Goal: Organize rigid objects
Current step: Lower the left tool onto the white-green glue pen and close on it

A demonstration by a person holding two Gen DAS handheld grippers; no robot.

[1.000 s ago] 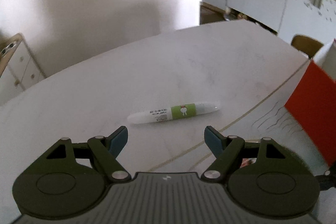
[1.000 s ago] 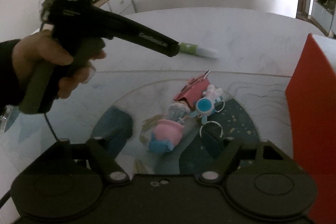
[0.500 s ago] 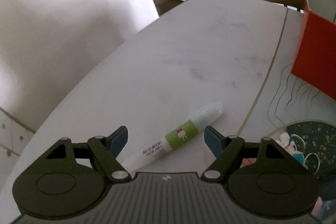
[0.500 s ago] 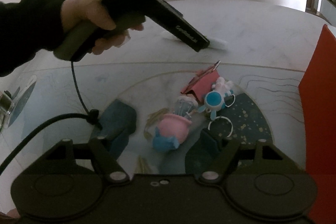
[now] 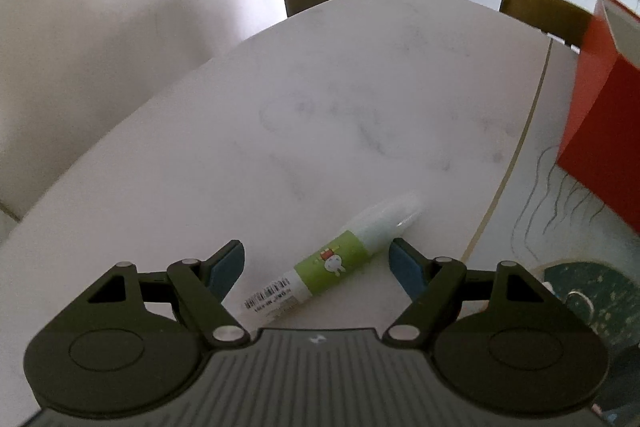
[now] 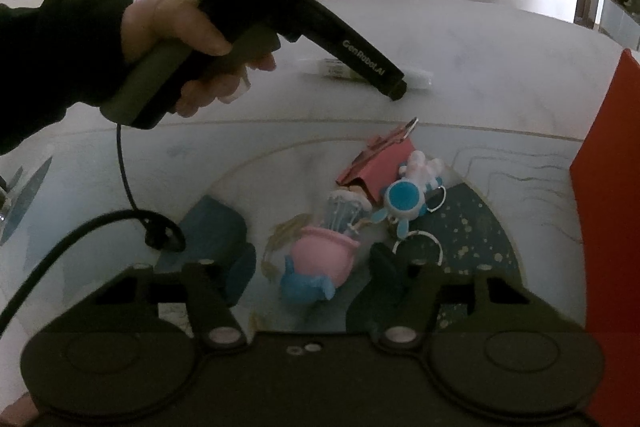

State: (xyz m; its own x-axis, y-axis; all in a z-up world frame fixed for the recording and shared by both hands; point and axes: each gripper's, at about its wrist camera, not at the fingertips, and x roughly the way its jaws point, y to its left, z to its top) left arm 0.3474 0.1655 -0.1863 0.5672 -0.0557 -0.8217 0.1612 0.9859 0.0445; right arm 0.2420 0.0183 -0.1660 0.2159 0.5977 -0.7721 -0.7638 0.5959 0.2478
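Note:
A white pen-shaped tube with a green label (image 5: 340, 261) lies on the marble table, slanting between the open jaws of my left gripper (image 5: 318, 263); neither pad touches it. In the right wrist view the left gripper (image 6: 394, 89) leans down over the tube (image 6: 330, 67), whose ends show on either side. My right gripper (image 6: 310, 273) is open and empty, hovering over a pink and blue toy (image 6: 320, 265). A blue round keychain figure (image 6: 404, 201), a pink clip (image 6: 380, 165) and a clear small bottle (image 6: 344, 211) lie just beyond it.
A red box (image 5: 604, 131) stands at the right, also in the right wrist view (image 6: 608, 219). A dark round mat (image 6: 472, 235) lies under the toys. A black cable (image 6: 124, 187) hangs from the left gripper. A chair back (image 5: 544, 13) and white cabinets are beyond the table.
My left gripper has moved forward and down, so the tube now lies between its open jaws. The right gripper has held nearly still over the toys.

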